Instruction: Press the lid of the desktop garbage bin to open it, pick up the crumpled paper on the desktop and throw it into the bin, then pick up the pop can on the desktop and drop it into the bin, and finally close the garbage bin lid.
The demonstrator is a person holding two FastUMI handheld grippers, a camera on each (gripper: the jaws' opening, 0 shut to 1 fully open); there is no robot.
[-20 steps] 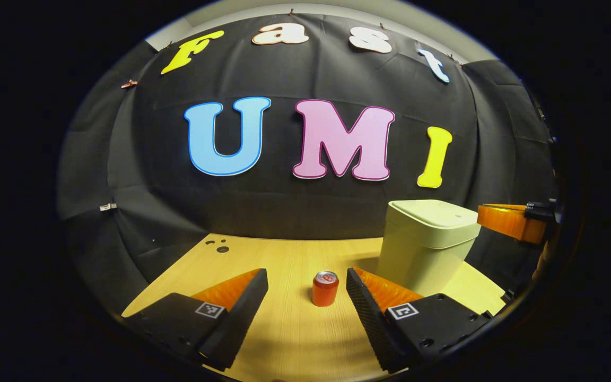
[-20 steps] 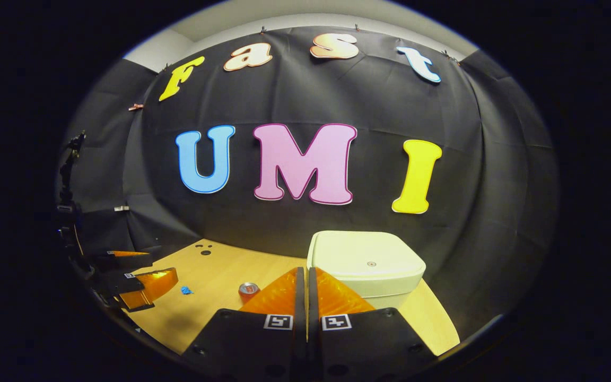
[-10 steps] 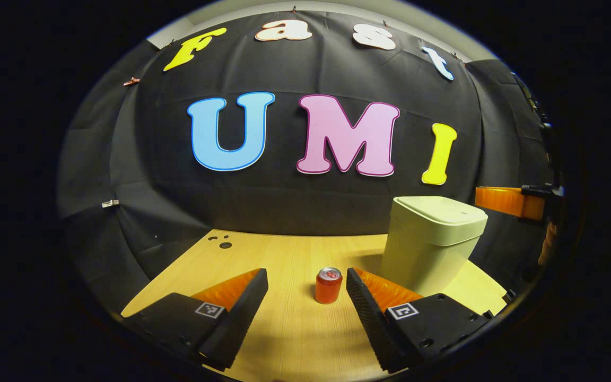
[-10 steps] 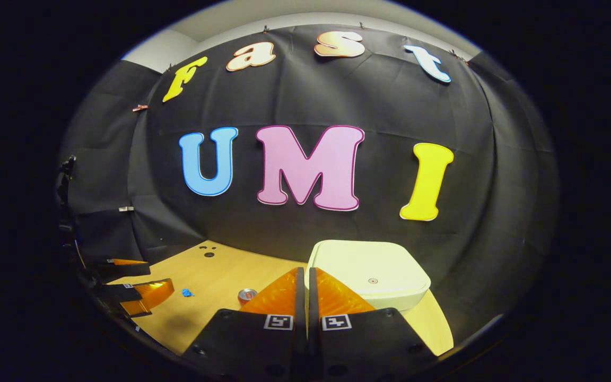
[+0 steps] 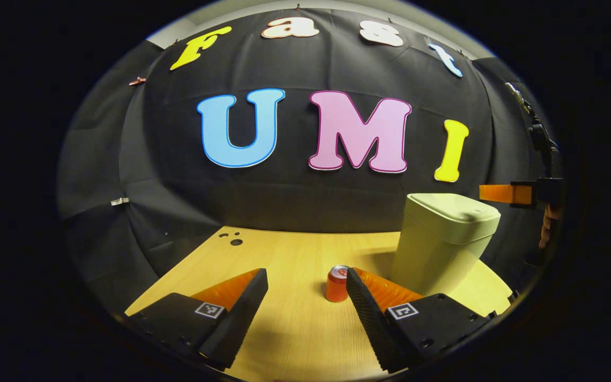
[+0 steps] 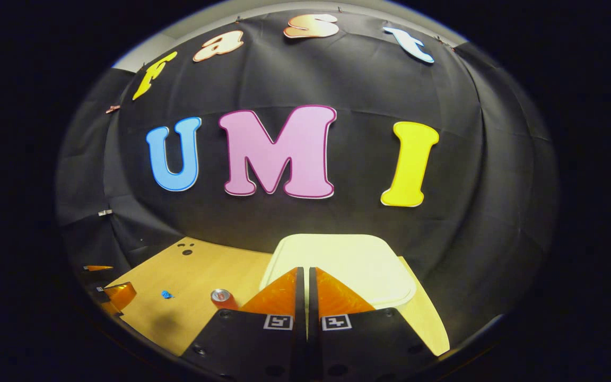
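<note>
The garbage bin (image 5: 441, 241) stands upright on the wooden desk (image 5: 289, 254), close to the black cloth wall, and its lid (image 6: 345, 260) is down flat on top.

In the right gripper view, the right claw (image 6: 305, 278) has its two fingers clenched together with nothing between them, and it sits above the near edge of the bin's lid; whether the tips touch the lid cannot be told. The left gripper view shows this same claw off the bin's far side at about lid height, with part of a hand (image 5: 547, 231) below it.

The left claw (image 5: 305, 281) is released, its fingers spread wide above the desk and empty. The pop can (image 5: 337, 283) stands upright on the desk just beside the bin's base, ahead of this claw and close to the inner edge of one finger, not gripped.

In the right gripper view the crumpled paper (image 6: 166, 294), small and blue, lies on the desk farther from the bin than the can (image 6: 221, 297), well apart from both.
</note>
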